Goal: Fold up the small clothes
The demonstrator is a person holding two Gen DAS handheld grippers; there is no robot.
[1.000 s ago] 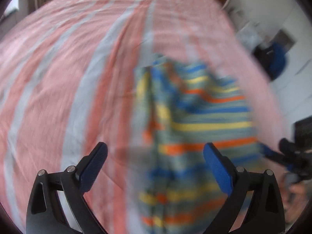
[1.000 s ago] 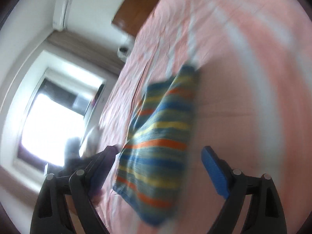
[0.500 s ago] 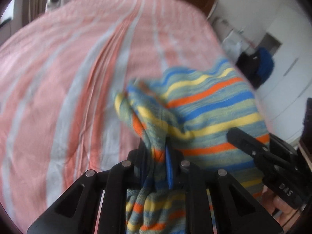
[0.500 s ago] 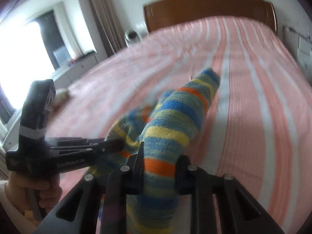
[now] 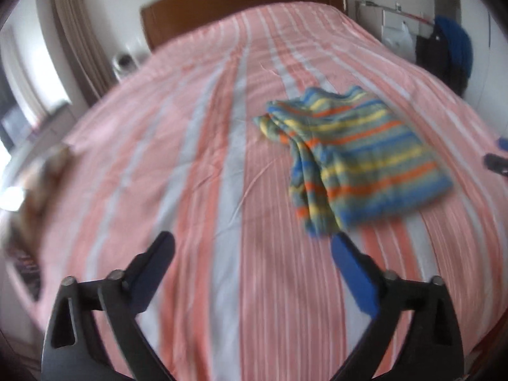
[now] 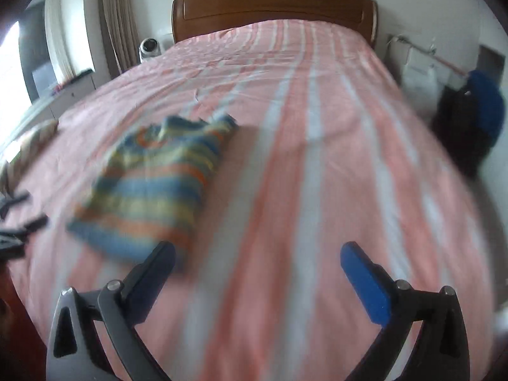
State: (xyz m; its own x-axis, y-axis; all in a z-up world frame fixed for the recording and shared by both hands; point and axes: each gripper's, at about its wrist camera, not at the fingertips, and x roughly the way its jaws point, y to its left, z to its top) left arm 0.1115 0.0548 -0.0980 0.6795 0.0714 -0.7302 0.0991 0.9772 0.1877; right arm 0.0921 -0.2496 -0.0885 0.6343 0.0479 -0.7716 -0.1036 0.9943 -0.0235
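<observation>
A small knit garment [image 5: 355,155] with blue, yellow, orange and green stripes lies folded on the pink-and-white striped bed [image 5: 197,165]; its left edge is bunched. My left gripper [image 5: 254,241] hovers above the sheet, near and left of the garment, jaws opening wide with nothing between them. In the right wrist view the same garment [image 6: 158,184] lies to the left. My right gripper [image 6: 258,250] is to its right over bare sheet [image 6: 317,165], jaws opening wide and empty. The right gripper's tip [image 5: 495,162] peeks in at the left view's right edge.
A brown wooden headboard [image 6: 273,6] stands at the far end. A small white device [image 6: 149,47] and curtains are at the far left. Dark and blue clothing [image 6: 476,111] hangs right of the bed. Another piece of fabric [image 6: 28,136] lies at the bed's left edge.
Both grippers were shut on the striped garment half a second ago; both have let go, opened wide and pulled back and apart. The garment now lies on the bed.
</observation>
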